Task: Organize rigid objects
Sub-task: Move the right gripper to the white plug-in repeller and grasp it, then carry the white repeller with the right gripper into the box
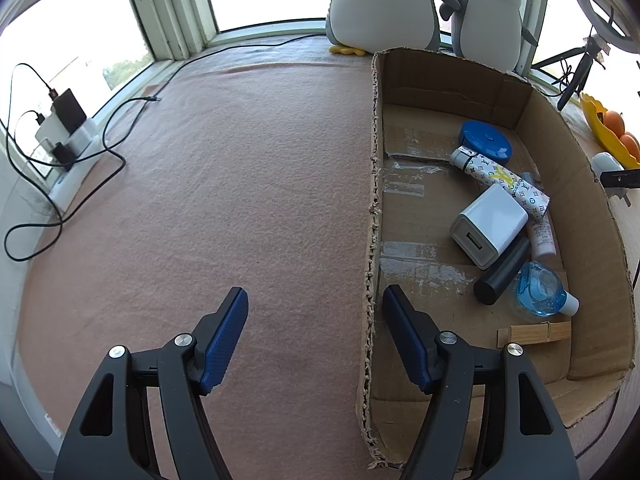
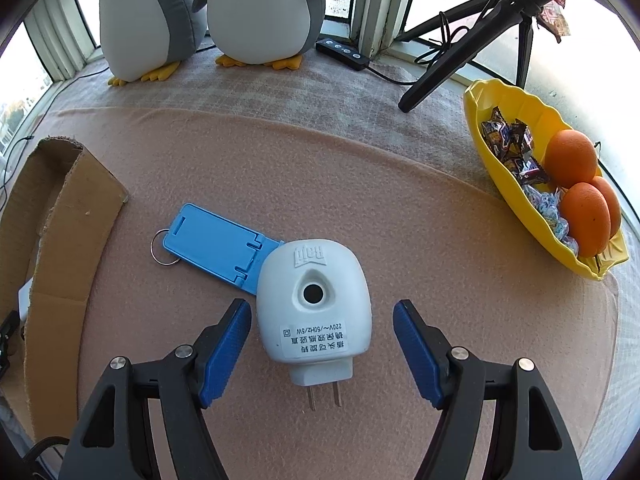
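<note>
A white plug-in device (image 2: pixel 314 300) lies on the pink blanket with its prongs toward me. My right gripper (image 2: pixel 323 305) is open and straddles it, and neither pad touches it. A blue folding phone stand (image 2: pixel 216 240) with a key ring lies just behind the device, up against it. The cardboard box (image 1: pixel 374 200) holds a blue tape measure (image 1: pixel 485 140), a patterned tube (image 1: pixel 502 178), a white USB charger (image 1: pixel 490 224), a black cylinder (image 1: pixel 502 272), a clear blue bottle (image 1: pixel 542 290) and a wooden clothespin (image 1: pixel 534 334). My left gripper (image 1: pixel 315 292) hangs open and empty across the box's left wall.
Two plush penguins (image 2: pixel 256 12) stand at the back by the window. A yellow bowl (image 2: pixel 480 120) with oranges and sweets sits at the right, with a black tripod (image 2: pixel 460 52) behind it. Cables and chargers (image 1: pixel 64 128) lie along the left sill.
</note>
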